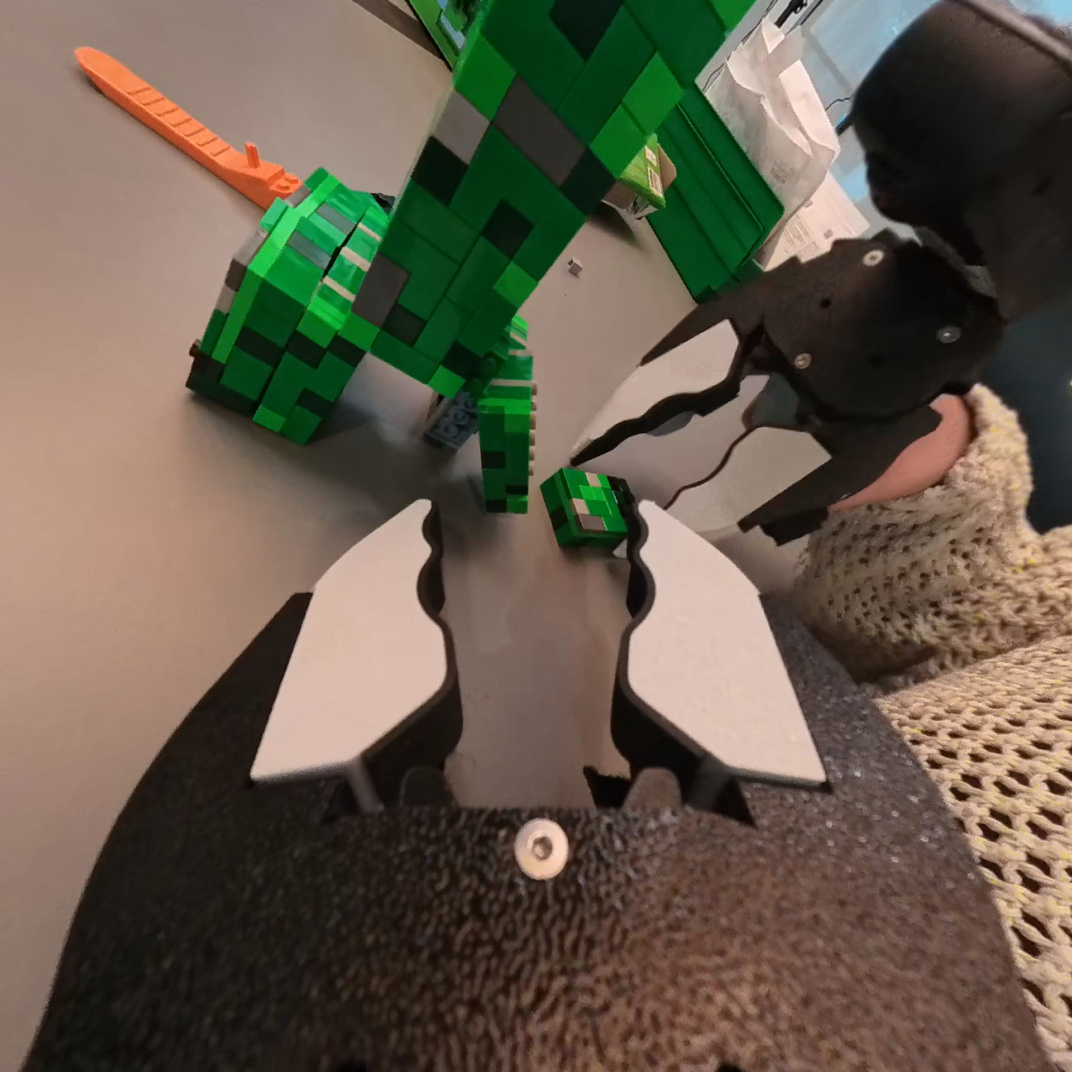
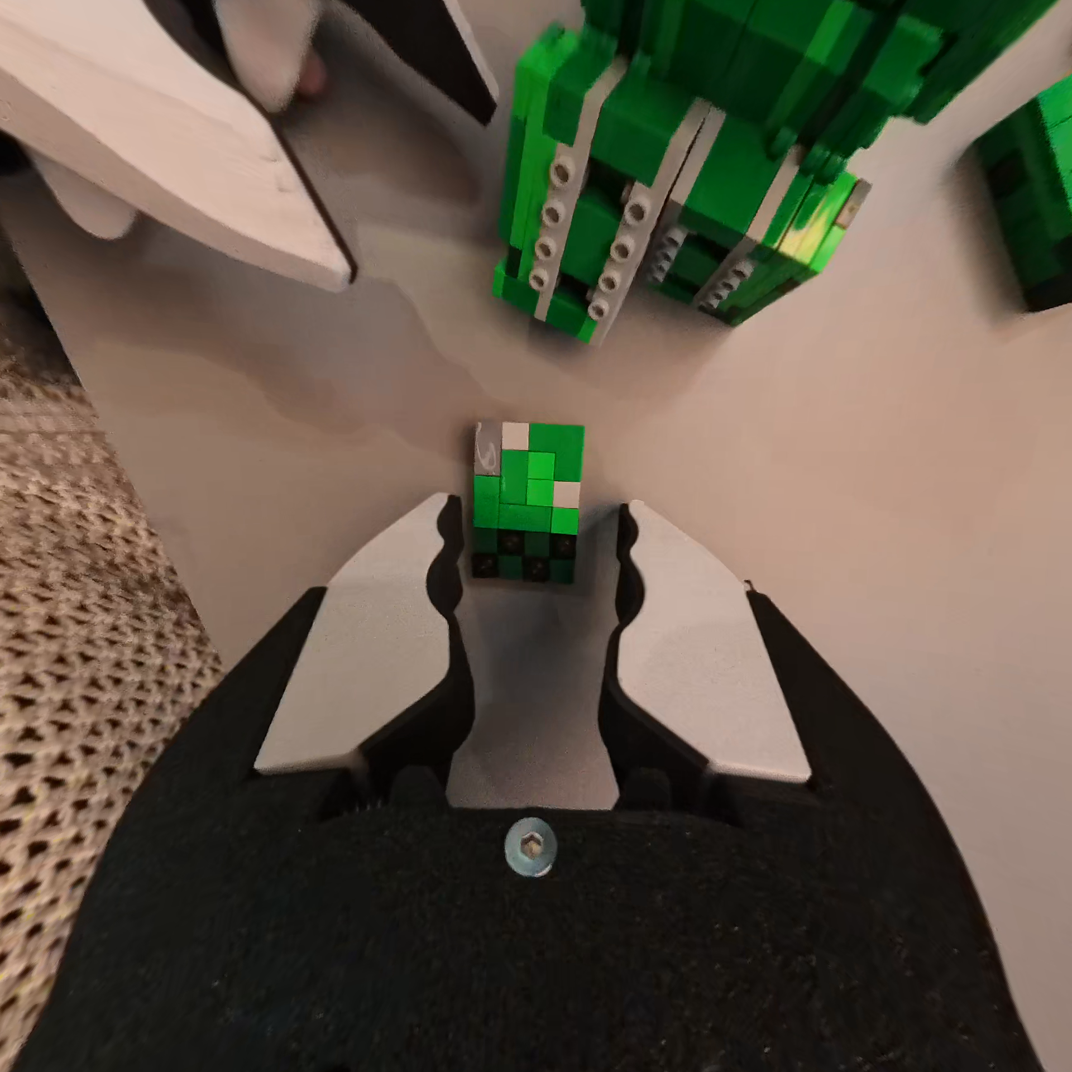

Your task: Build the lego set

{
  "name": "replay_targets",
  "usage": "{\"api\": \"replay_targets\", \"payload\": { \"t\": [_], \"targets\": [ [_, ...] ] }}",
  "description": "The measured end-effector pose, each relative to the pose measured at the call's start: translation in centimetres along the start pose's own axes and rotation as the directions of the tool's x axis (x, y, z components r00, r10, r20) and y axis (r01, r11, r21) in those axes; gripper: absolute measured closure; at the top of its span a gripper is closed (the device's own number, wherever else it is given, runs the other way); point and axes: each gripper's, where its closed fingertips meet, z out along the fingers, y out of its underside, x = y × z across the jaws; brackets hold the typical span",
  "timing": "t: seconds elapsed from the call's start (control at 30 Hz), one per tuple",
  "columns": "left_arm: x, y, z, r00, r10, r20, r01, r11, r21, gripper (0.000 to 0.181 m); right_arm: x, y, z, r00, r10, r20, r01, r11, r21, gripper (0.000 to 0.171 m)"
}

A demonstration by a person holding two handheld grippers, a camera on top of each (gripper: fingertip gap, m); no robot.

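Note:
A tall green, grey and black lego figure [image 1: 493,232] stands on the grey table; its underside with studded grey strips also shows in the right wrist view [image 2: 638,191]. A small loose green block [image 1: 586,507] lies on the table in front of it, and it also shows in the right wrist view [image 2: 528,499]. My left gripper [image 1: 533,522] is open and empty, the block just inside its right fingertip. My right gripper [image 2: 536,522] is open just above the block, which lies between its fingertips without being gripped; it also shows in the left wrist view [image 1: 667,493].
An orange brick separator [image 1: 180,127] lies at the far left of the table. Green boxes [image 1: 713,191] and papers stand at the back right. A knitted sleeve [image 1: 928,609] covers the near right. The left gripper's fingers [image 2: 203,145] reach in at the right wrist view's top left.

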Motion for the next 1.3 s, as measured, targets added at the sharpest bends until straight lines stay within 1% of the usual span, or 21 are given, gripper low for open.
{"api": "replay_targets", "payload": {
  "t": [0.03,0.13,0.2,0.23,0.3,0.37,0.47,0.53,0.63,0.73,0.83,1.1,1.3],
  "targets": [
    [0.0,0.0,0.0,1.0,0.0,0.001,0.0,1.0,-0.001,0.12,0.0,0.1,0.1,1.0,-0.01,0.004,0.01,1.0,-0.029,0.122],
    [-0.1,0.1,0.0,1.0,0.001,0.006,-0.001,1.0,-0.004,0.12,-0.5,-0.1,0.2,0.999,-0.025,0.039,0.027,0.998,-0.062,0.137],
    [-0.2,0.0,0.0,1.0,-0.001,0.02,0.001,1.0,-0.001,0.116,-0.4,-0.2,0.2,1.0,-0.019,0.022,0.02,0.998,-0.054,0.137],
    [-0.3,-0.2,0.0,1.0,0.0,0.031,0.0,1.0,0.011,0.113,-0.2,-0.4,0.1,1.0,-0.009,0.004,0.009,1.0,-0.027,0.137],
    [-0.4,-0.5,0.0,0.999,0.004,0.042,-0.006,0.999,0.033,0.111,-0.5,-1.2,-0.1,0.999,0.031,0.02,-0.032,0.997,0.074,0.137],
    [-0.4,-0.7,0.1,0.999,0.007,0.041,-0.009,0.999,0.047,0.112,-0.4,-2.5,-0.5,0.997,0.079,0.013,-0.08,0.969,0.232,0.138],
    [-0.2,-0.9,0.1,1.0,0.008,0.029,-0.01,0.998,0.057,0.114,-0.2,-4.0,-1.6,0.989,0.146,0.016,-0.138,0.882,0.45,0.138],
    [-0.1,-1.1,0.2,1.0,0.012,0.014,-0.012,0.998,0.063,0.118,-0.1,-4.7,-2.3,0.985,0.174,0.025,-0.157,0.811,0.564,0.138],
    [0.0,-1.3,0.3,1.0,0.017,0.011,-0.018,0.997,0.071,0.12,-0.1,-5.8,-2.6,0.984,0.179,0.016,-0.144,0.735,0.663,0.138],
    [0.0,-1.3,0.7,1.0,0.011,0.006,-0.011,0.998,0.064,0.121,-0.1,-6.7,-2.6,0.987,0.155,-0.047,-0.08,0.717,0.692,0.138],
    [-0.2,-1.4,0.9,1.0,-0.011,-0.008,0.012,0.998,0.057,0.121,0.4,-6.9,-2.2,0.981,0.154,-0.117,-0.034,0.732,0.681,0.138],
    [-0.3,-1.8,1.0,0.999,-0.009,-0.032,0.011,0.998,0.055,0.121,0.4,-7.3,-1.8,0.975,0.191,-0.117,-0.053,0.702,0.71,0.138],
    [-0.3,-2.2,1.0,1.0,0.001,-0.032,0.001,0.997,0.073,0.126,0.6,-7.4,-1.7,0.96,0.212,-0.183,-0.019,0.702,0.712,0.138]
  ]
}}
